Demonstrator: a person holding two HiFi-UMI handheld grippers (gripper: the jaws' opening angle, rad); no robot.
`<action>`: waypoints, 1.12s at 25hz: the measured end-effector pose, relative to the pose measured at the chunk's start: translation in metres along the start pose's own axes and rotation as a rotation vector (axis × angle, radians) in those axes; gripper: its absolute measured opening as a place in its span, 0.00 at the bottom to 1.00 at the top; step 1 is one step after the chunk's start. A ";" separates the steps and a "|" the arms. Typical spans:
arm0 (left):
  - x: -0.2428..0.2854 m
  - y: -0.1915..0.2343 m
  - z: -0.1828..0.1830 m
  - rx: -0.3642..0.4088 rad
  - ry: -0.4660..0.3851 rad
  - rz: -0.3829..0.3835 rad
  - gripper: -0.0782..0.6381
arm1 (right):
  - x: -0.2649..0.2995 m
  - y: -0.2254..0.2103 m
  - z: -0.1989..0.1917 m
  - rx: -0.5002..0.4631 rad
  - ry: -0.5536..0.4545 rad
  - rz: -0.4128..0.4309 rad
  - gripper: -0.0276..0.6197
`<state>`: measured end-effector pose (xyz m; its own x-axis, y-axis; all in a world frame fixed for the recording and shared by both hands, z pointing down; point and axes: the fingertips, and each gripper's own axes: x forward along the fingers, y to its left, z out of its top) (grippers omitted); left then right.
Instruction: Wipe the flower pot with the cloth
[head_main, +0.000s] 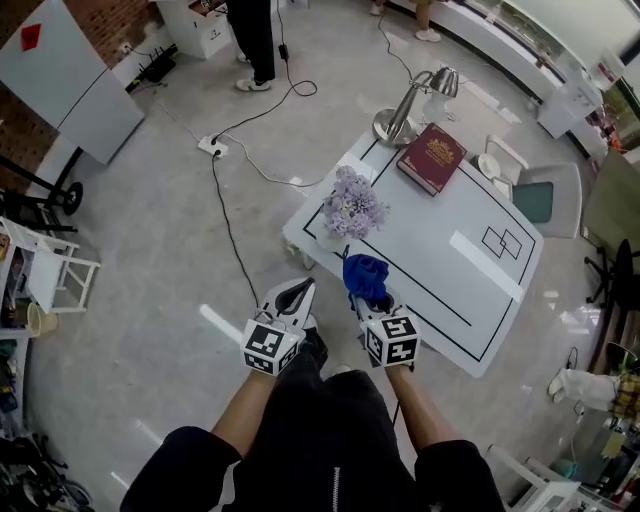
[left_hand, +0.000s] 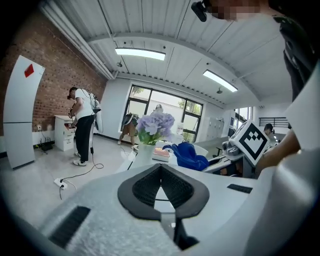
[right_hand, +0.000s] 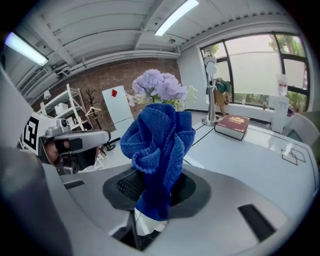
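Observation:
The flower pot (head_main: 334, 240) is white, holds purple flowers (head_main: 352, 207), and stands at the near left corner of the white table (head_main: 470, 290). My right gripper (head_main: 368, 298) is shut on a bunched blue cloth (head_main: 365, 273) just short of the pot, at the table's edge. In the right gripper view the cloth (right_hand: 159, 150) rises from between the jaws and hides the pot; the flowers (right_hand: 160, 87) show above it. My left gripper (head_main: 303, 290) hangs off the table to the left of the pot, shut and empty. The left gripper view shows the pot (left_hand: 144, 153) ahead.
A silver desk lamp (head_main: 415, 95) and a red book (head_main: 432, 157) stand on the table's far side. A chair (head_main: 540, 195) is at the right. A power strip (head_main: 212, 147) with cables lies on the floor at left, and a person (head_main: 255, 40) stands beyond.

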<state>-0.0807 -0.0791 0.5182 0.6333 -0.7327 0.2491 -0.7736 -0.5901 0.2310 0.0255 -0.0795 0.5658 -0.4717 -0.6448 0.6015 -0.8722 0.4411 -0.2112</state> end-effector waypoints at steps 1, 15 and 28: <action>0.007 0.010 0.001 -0.003 0.004 -0.009 0.12 | 0.011 -0.005 0.006 0.019 0.001 -0.011 0.21; 0.061 0.043 -0.008 -0.058 0.063 -0.036 0.12 | 0.110 -0.058 0.007 0.053 0.151 -0.032 0.21; 0.073 0.058 -0.013 -0.069 0.091 0.012 0.12 | 0.103 -0.088 0.039 -0.004 -0.015 0.015 0.21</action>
<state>-0.0792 -0.1625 0.5620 0.6261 -0.7037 0.3360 -0.7795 -0.5544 0.2915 0.0488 -0.2094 0.6168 -0.4865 -0.6474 0.5867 -0.8646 0.4533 -0.2168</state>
